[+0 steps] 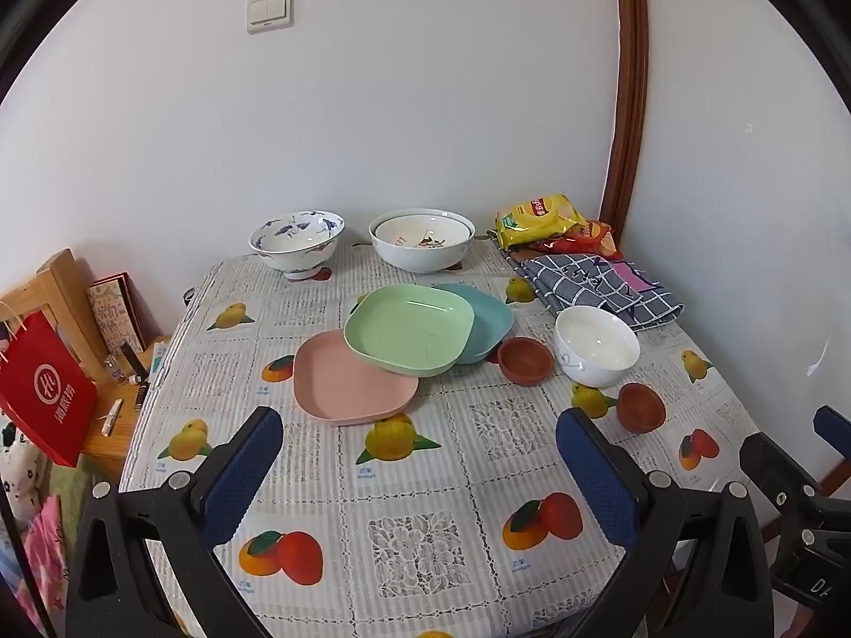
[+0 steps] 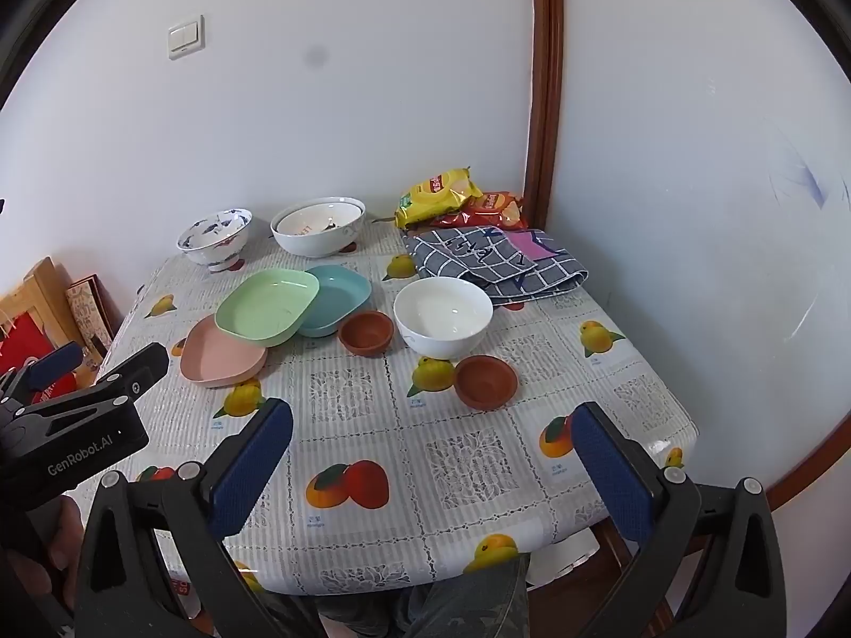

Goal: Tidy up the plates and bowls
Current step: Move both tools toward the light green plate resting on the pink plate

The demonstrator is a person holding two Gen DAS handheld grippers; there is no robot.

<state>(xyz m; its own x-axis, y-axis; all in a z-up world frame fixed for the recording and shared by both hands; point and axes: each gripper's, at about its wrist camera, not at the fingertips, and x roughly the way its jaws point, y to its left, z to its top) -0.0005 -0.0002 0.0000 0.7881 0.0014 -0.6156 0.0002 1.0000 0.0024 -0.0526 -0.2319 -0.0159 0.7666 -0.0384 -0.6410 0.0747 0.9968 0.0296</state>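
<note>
A green plate (image 1: 408, 329) (image 2: 268, 305) lies on a pink plate (image 1: 351, 380) (image 2: 220, 353) and a teal plate (image 1: 486, 319) (image 2: 338, 295) mid-table. A white bowl (image 1: 595, 345) (image 2: 443, 316) stands to their right, between two small brown bowls (image 1: 525, 360) (image 1: 641, 406) (image 2: 367, 332) (image 2: 485, 382). At the back stand a blue-patterned bowl (image 1: 297, 243) (image 2: 214, 238) and two nested white bowls (image 1: 422, 239) (image 2: 318, 226). My left gripper (image 1: 420, 457) and right gripper (image 2: 433, 452) are both open and empty, above the near table edge.
Snack bags (image 1: 553, 223) (image 2: 457, 202) and a checked cloth (image 1: 601, 287) (image 2: 497, 260) lie at the back right. A red bag (image 1: 45, 388) and a wooden chair (image 1: 58, 292) stand left of the table. Walls close the back and right.
</note>
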